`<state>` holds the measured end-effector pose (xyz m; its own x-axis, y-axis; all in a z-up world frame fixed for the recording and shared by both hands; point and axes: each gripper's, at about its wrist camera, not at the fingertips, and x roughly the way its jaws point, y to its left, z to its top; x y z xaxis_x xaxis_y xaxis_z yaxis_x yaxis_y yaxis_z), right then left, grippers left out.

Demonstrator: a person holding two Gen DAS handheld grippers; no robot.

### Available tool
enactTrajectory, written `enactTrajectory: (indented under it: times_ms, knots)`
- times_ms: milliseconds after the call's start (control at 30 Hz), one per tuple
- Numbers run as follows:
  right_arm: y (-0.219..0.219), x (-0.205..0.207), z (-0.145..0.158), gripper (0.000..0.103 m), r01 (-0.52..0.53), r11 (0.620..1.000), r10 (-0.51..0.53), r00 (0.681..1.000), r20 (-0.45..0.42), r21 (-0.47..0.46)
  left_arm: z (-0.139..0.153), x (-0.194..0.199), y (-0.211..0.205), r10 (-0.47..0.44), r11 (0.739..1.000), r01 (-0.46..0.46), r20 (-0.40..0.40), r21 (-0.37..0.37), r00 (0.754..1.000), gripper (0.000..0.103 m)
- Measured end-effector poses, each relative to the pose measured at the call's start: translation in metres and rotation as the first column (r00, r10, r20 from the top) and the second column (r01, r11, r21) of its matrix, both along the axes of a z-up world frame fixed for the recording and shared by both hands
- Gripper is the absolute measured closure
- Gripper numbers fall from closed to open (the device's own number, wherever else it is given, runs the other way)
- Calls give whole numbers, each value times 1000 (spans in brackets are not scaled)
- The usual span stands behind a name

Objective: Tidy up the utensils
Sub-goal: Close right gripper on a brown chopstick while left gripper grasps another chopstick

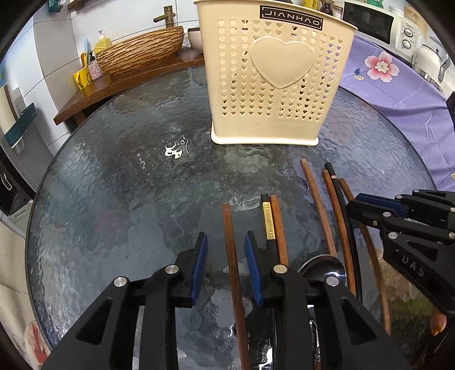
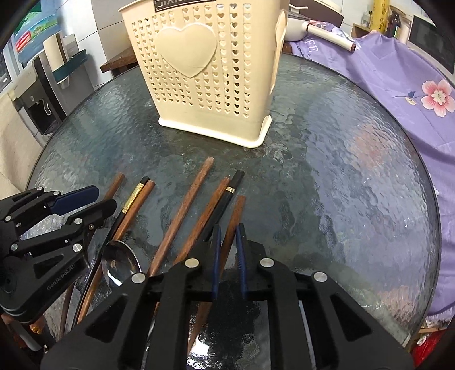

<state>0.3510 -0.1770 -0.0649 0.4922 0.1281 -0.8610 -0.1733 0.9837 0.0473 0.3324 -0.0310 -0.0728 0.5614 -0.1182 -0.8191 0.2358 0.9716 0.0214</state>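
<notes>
A cream heart-perforated utensil holder [image 1: 273, 85] [image 2: 204, 79] stands upright at the back of the round glass table [image 1: 113, 199] [image 2: 341, 170]. In front of it lie several brown and black chopsticks and a steel spoon [image 1: 324, 270] [image 2: 121, 264]. My left gripper [image 1: 226, 236] [image 2: 105, 196] straddles the leftmost brown chopstick [image 1: 229, 222], with a gap showing on each side of it. My right gripper [image 2: 229, 227] [image 1: 357, 203] has its blue pads pressed on the rightmost brown chopstick [image 2: 239, 207], which lies on the glass. A black chopstick with a gold band [image 1: 267, 219] [image 2: 133, 196] lies next to the left gripper.
A purple flowered cloth [image 1: 398, 85] [image 2: 398, 85] covers the surface to the right of the table. A wooden basin [image 1: 142, 51] on a wooden counter sits behind at the left. A microwave [image 1: 369, 20] is at the back right, a water dispenser [image 2: 37, 94] at the left.
</notes>
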Motion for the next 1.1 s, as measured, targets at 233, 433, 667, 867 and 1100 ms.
enactTrajectory:
  times_ms: [233, 433, 667, 867, 1100]
  knots:
    - [3, 5, 0, 95, -30, 999, 30, 1000, -4, -42, 1, 4, -1, -9, 1000, 9, 0, 5, 1000, 83]
    - [4, 2, 0, 95, -40, 998, 40, 999, -1, -54, 0, 5, -2, -7, 1000, 7, 5, 13, 1000, 88]
    - [6, -1, -1, 95, -44, 997, 45, 999, 6, -60, -1, 6, -8, -5, 999, 5, 16, 37, 1000, 95]
    - [7, 1, -1, 95, -50, 997, 50, 999, 5, -57, -1, 6, -9, -1, 999, 1, 15, 33, 1000, 96]
    - [6, 1, -1, 95, -51, 998, 52, 998, 18, -34, -1, 8, -9, 5, 1000, -5, 15, 24, 1000, 96]
